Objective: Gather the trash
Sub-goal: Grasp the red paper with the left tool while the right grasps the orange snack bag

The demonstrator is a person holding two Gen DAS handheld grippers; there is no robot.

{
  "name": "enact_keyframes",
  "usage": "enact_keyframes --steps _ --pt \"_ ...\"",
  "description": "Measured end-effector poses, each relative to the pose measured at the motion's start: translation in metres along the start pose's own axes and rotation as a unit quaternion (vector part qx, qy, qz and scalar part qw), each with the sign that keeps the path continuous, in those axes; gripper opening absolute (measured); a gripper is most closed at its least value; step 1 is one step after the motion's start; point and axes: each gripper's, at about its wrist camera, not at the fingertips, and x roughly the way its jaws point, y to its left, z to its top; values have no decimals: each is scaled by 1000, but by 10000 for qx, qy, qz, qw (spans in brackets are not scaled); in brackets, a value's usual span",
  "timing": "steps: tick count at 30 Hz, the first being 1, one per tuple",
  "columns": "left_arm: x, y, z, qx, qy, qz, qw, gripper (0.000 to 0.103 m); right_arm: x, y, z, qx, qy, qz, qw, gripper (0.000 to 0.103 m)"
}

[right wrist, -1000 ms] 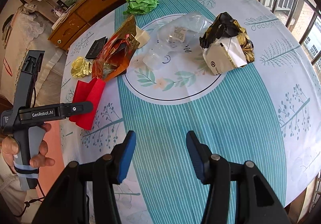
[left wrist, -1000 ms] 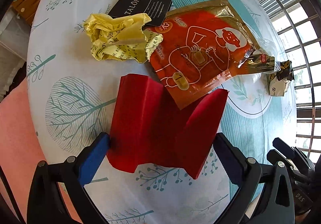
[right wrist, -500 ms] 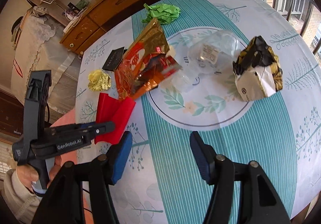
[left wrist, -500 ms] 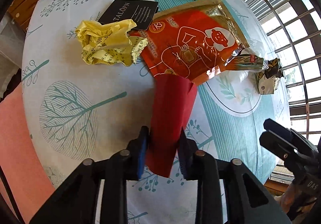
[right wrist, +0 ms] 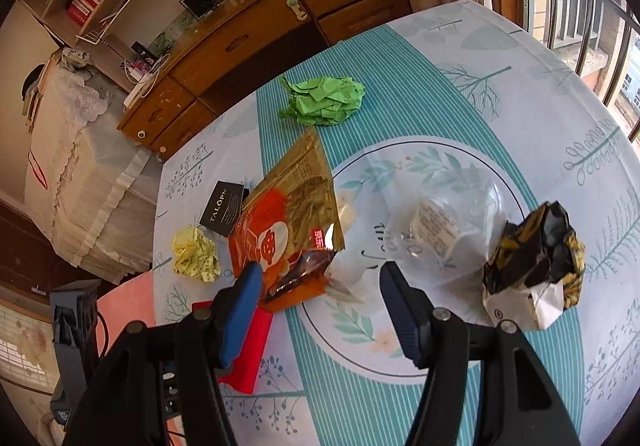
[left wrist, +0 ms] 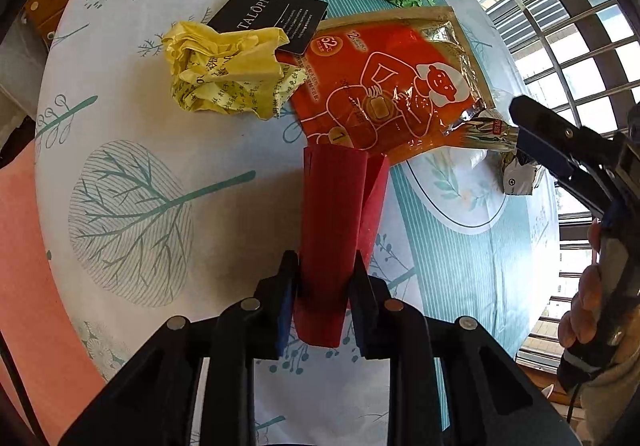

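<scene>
Left gripper (left wrist: 323,288): fingers squeezed onto folded red paper (left wrist: 335,214), pinched into narrow trough, far end touching orange foil pouch (left wrist: 394,86) on table (left wrist: 132,150). Paper looks light, thin, easily creased; grip near folded edge likely secure. Right gripper (right wrist: 320,308): fingers spread wide, holding nothing, hovering over pouch's lower corner. Pouch probably slick, floppy; best pinched at edge.
</scene>
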Motion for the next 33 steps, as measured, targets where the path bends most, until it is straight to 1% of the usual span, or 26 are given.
enact_keyframes --steps 1,3,4,6,9,12,14,16,17,18,19,20,21,22,23,24,29,33 --pt "-1 1 -1 52 9 2 10000 25 3 0 3 -29 -6 -29 10000 61" --pt "-1 -3 -2 136 -6 96 9999 35 9 0 10 -74 -8 -68 9999 61" --pt "0 -6 -1 179 -1 160 9997 38 12 -1 13 -94 -3 -80 9999 61" --pt "3 -12 1 217 23 238 9995 49 19 -1 17 -137 21 -96 9999 61" --pt "7 -16 3 196 90 283 9994 58 30 2 22 -227 49 -40 9997 61" --pt "13 -21 5 161 159 376 9990 62 42 7 23 -306 213 36 9993 61" --pt "14 -26 6 151 109 408 9990 65 50 10 22 -365 326 117 9987 61" --pt "14 -30 7 167 46 507 9986 65 56 15 18 -488 381 128 9980 61" --pt "14 -34 8 187 11 569 9982 64 59 16 16 -509 418 139 9977 61" --pt "14 -37 8 201 -39 604 9980 54 61 17 14 -490 454 170 9976 53" --pt "13 -38 7 203 -56 497 9985 46 63 17 11 -451 492 218 9975 48" --pt "12 -39 7 142 -53 400 9991 39 64 16 10 -397 526 233 9976 41" --pt "9 -38 7 63 -117 385 9992 32 65 14 8 -332 548 263 9976 34" --pt "6 -38 6 18 -192 350 9992 26 65 12 6 -270 549 299 9977 30" --pt "1 -36 6 -41 -253 286 9993 19 63 10 5 -206 536 324 9978 21" --pt "-4 -34 4 -118 -297 214 9993 18 62 8 4 -145 550 358 9977 13" --pt "-33 -31 -9 -324 -600 122 9976 15 42 0 -5 -104 516 422 9977 6" --pt "-62 -34 -27 -415 -901 110 9950 14 12 -2 -16 -273 334 356 9984 5"
